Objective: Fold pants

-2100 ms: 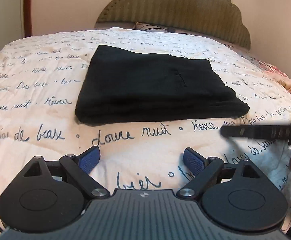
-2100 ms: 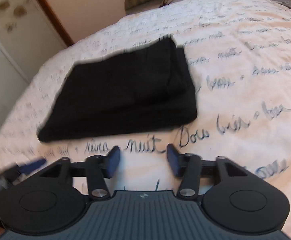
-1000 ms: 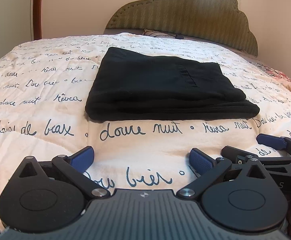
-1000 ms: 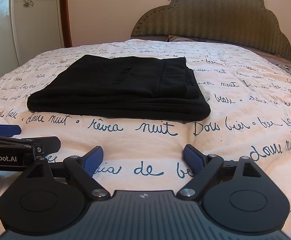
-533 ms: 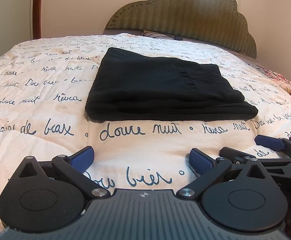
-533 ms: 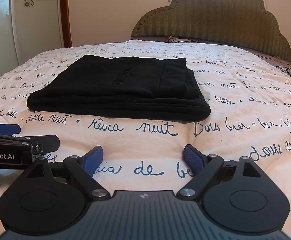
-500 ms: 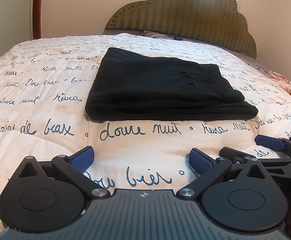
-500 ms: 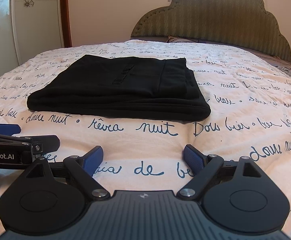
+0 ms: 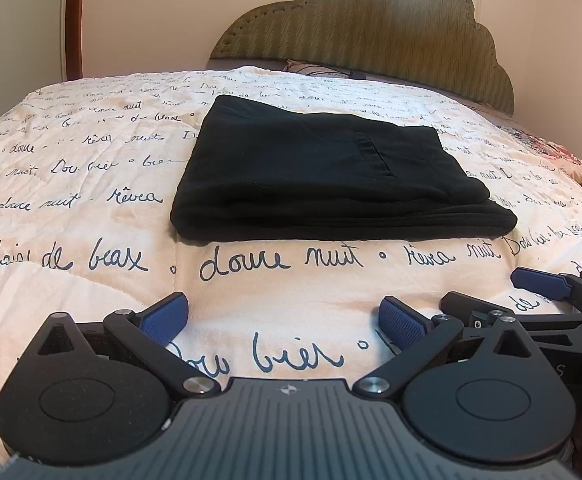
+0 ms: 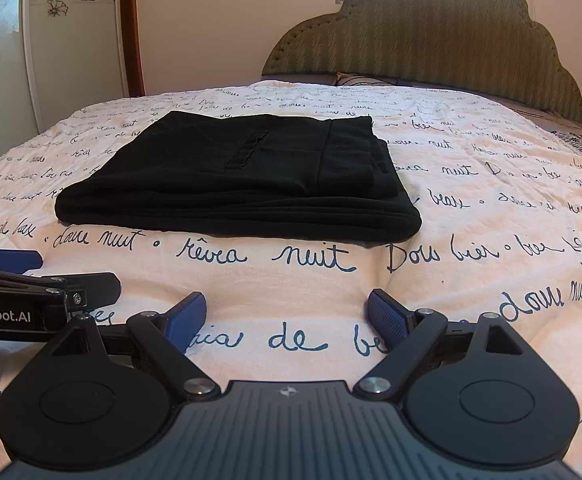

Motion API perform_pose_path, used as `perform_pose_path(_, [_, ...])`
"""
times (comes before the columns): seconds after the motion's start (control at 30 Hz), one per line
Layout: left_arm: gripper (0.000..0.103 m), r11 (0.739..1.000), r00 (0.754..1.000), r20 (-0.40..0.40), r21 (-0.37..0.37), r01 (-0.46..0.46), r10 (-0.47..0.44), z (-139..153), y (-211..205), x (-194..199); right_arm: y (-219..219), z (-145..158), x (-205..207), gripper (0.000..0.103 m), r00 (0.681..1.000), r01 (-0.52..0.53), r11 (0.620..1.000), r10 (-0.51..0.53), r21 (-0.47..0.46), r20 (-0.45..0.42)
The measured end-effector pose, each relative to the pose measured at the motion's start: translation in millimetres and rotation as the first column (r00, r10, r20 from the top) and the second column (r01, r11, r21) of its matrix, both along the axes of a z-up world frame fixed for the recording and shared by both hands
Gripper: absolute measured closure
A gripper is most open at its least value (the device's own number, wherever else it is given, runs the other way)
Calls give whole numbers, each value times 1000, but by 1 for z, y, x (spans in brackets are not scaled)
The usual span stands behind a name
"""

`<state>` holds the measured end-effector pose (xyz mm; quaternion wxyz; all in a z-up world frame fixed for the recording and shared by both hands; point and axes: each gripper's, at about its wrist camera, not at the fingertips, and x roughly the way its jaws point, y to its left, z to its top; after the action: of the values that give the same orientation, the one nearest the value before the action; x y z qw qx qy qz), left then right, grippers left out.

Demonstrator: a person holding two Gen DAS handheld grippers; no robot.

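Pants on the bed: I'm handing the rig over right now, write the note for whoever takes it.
Left claw: open, empty, low over the quilt, short of the pants.
Right claw: open, empty, beside the left one, also short of the pants.
Black pants: folded into a flat rectangle mid-bed, layered edge toward the claws, pocket slit on top.
Done: the fold looks complete; neither claw touches the cloth.
Left: probably nothing. At most, check that the right-hand edges are even, where the layers look slightly staggered.

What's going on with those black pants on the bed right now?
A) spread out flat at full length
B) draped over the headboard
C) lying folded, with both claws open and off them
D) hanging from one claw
C: the black pants lie folded on the bedspread, with the left gripper and right gripper open, short of them.
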<state>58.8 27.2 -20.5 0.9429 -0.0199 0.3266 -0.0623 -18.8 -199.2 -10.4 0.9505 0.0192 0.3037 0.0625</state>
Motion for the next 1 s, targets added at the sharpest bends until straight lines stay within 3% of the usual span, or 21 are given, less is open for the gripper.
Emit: perform_pose_path(1.0, [0, 1000, 1000, 0, -22, -4, 4, 2, 1, 1, 0, 0, 0, 15, 1000, -3, 1000, 3, 0, -3])
